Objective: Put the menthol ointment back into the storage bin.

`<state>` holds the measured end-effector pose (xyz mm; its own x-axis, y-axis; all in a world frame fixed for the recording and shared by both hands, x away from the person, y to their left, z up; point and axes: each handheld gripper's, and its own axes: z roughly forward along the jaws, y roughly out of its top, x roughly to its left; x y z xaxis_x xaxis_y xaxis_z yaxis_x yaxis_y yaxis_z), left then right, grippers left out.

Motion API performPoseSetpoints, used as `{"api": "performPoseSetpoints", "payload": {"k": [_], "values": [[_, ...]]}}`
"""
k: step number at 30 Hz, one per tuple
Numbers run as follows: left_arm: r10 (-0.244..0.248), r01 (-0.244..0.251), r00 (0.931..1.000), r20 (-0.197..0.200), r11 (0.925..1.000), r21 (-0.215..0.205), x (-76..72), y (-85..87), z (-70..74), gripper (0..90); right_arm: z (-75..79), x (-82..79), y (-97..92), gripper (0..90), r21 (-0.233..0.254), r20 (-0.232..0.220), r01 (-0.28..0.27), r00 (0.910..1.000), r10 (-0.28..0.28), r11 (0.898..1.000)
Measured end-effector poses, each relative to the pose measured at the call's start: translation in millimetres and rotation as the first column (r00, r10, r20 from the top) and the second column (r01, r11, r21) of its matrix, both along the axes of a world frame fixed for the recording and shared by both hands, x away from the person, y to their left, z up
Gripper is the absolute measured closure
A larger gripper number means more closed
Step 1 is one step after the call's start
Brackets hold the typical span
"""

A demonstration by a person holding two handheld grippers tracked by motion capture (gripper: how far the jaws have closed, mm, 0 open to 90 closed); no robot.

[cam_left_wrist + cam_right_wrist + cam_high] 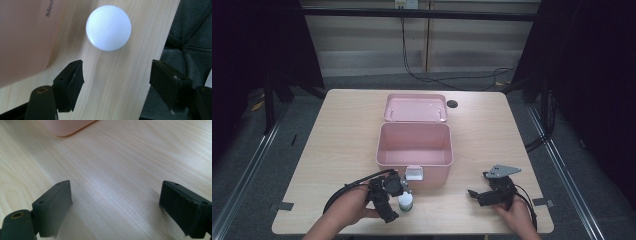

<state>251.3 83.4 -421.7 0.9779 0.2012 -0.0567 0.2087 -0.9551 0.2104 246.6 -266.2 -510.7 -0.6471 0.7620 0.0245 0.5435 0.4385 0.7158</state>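
- Nearest the camera in the high view, two hands come in from the bottom edge, each holding black two-jaw tongs over the near part of the pale wooden bench (pixel 337 130).
- Left tongs (pixel 398 197) point down at the near edge, jaws apart with nothing between them.
- Just beside their tips, a small white round-capped bottle (pixel 405 202) stands upright on the bench, untouched; in the left gripper view its cap (pixel 108 27) lies beyond the jaw tips.
- Right tongs (pixel 476 195) rest low at the near right, jaws wide and empty above bare wood.
- Farther off, at the middle, a pink plastic box (pixel 414 150) stands with its lid (pixel 416 107) folded back; the bottle is just in front of its near wall.
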Motion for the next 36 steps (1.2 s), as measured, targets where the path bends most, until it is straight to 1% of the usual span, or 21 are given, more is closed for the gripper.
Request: {"api": "performPoseSetpoints", "payload": {"k": [1,2,3,4,5,8,11,12,14,15,17,18,21,23,25,27,34,35,36], "values": [[-0.013,0.013,0.9999,0.006,0.9999,0.004,0.5,-4.9,-1.3,28.1,0.0,0.0,0.0,10.2,0.000,0.000,0.000,1.0000,0.000,1.000],[-0.013,0.013,0.9999,0.006,0.9999,0.004,0.5,-4.9,-1.3,28.5,0.0,0.0,0.0,10.2,0.000,0.000,0.000,1.0000,0.000,1.000],[-0.020,0.020,0.9997,0.015,0.9997,0.014,0.7,-8.8,-1.9,29.0,0.0,0.0,0.0,10.2,-0.001,0.000,0.001,1.0000,-0.001,1.000],[-0.020,0.020,0.9997,0.015,0.9997,0.014,0.7,-8.8,-1.9,29.1,0.0,0.0,0.0,10.2,-0.001,0.000,0.001,1.0000,-0.001,1.000],[-0.028,0.028,0.9995,0.017,0.9993,0.024,2.0,-11.4,-1.6,29.1,0.0,0.0,0.0,10.2,0.000,0.000,0.000,1.0000,0.000,1.000],[-0.033,0.032,0.9992,0.023,0.9991,0.027,3.2,-14.7,-2.0,29.9,0.0,0.0,0.0,10.2,0.000,0.000,0.000,1.0000,0.000,1.000],[-0.031,0.030,0.9993,0.021,0.9990,0.032,3.5,-16.7,-3.4,30.0,0.0,0.0,0.0,10.2,0.000,-0.001,0.000,1.0000,0.000,1.000],[-0.040,0.039,0.9989,0.024,0.9986,0.036,4.3,-17.5,-3.7,30.4,0.0,0.0,0.0,10.2,0.000,0.000,0.000,1.0000,0.000,1.000],[-0.038,0.037,0.9990,0.025,0.9987,0.035,4.2,-19.4,-4.8,30.8,0.0,0.0,0.0,10.2,0.000,0.000,0.000,1.0000,0.000,1.000],[-0.046,0.045,0.9985,0.028,0.9983,0.036,4.6,-20.3,-4.8,30.8,0.0,0.0,0.0,10.2,0.000,0.000,0.000,1.0000,0.000,1.000],[-0.045,0.045,0.9987,0.022,0.9986,0.029,5.0,-22.4,-5.5,32.1,0.0,0.0,0.0,10.2,-0.001,0.000,0.000,1.0000,0.000,1.000],[-0.053,0.053,0.9984,0.018,0.9980,0.036,5.3,-24.3,-6.2,32.5,0.0,0.0,0.0,10.2,0.000,0.000,0.000,1.0000,0.000,1.000],[-0.051,0.051,0.9985,0.020,0.9982,0.034,6.1,-25.9,-7.2,33.2,0.0,0.0,0.0,10.2,0.000,0.000,0.000,1.0000,0.000,1.000],[-0.053,0.053,0.9982,0.027,0.9980,0.034,7.2,-28.2,-8.5,34.5,0.0,0.0,0.0,10.2,0.000,0.000,0.000,1.0000,0.000,1.000],[-0.052,0.052,0.9984,0.020,0.9981,0.034,7.5,-28.8,-8.9,35.9,0.0,0.0,0.0,10.2,0.000,0.000,0.000,1.0000,0.000,1.000],[-0.059,0.057,0.9979,0.028,0.9975,0.042,8.4,-30.0,-8.5,38.0,0.0,0.0,0.0,10.2,0.000,0.000,0.000,1.0000,0.000,1.000],[-0.047,0.046,0.9984,0.030,0.9981,0.042,10.4,-30.3,-7.5,46.0,0.0,0.0,0.0,10.2,0.000,0.000,0.000,1.0000,0.000,1.000],[-0.048,0.047,0.9983,0.034,0.9982,0.038,11.2,-30.2,-7.1,46.0,0.0,0.0,0.0,10.2,0.000,0.000,0.000,1.0000,0.000,1.000],[-0.048,0.047,0.9985,0.027,0.9983,0.034,12.4,-30.3,-6.5,47.2,0.0,0.0,0.0,10.2,0.000,0.000,0.000,1.0000,0.000,1.000]]}}
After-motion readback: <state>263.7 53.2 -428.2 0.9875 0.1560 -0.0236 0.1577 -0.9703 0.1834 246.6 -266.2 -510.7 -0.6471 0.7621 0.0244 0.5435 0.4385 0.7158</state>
